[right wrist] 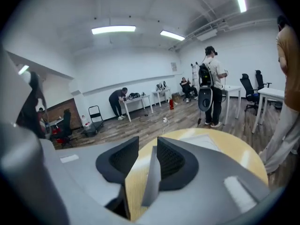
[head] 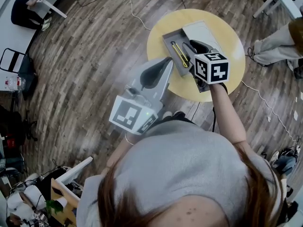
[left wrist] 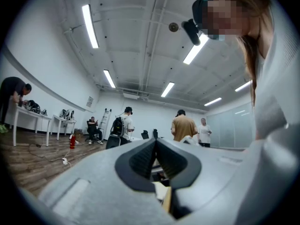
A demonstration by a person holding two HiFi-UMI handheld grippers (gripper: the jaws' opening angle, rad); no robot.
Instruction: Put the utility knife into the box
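Observation:
A yellow utility knife (head: 179,54) lies inside the open grey box (head: 166,38) on the round yellow table (head: 227,46). The box's white lid (head: 203,32) lies open beside it. My right gripper (head: 190,45) hovers over the box, just right of the knife. In the right gripper view its jaws (right wrist: 147,146) stand open with nothing between them; the tabletop (right wrist: 243,149) and a grey box edge (right wrist: 151,182) show through the gap. My left gripper (head: 168,60) hangs at the table's left edge, pointing level into the room, its jaws (left wrist: 155,142) shut and empty.
A seated person's legs (head: 274,44) are close to the table's right side. Cables (head: 265,108) trail over the wood floor round the table. Several people (left wrist: 183,125) stand farther off in the room, and white desks (head: 52,4) line the wall.

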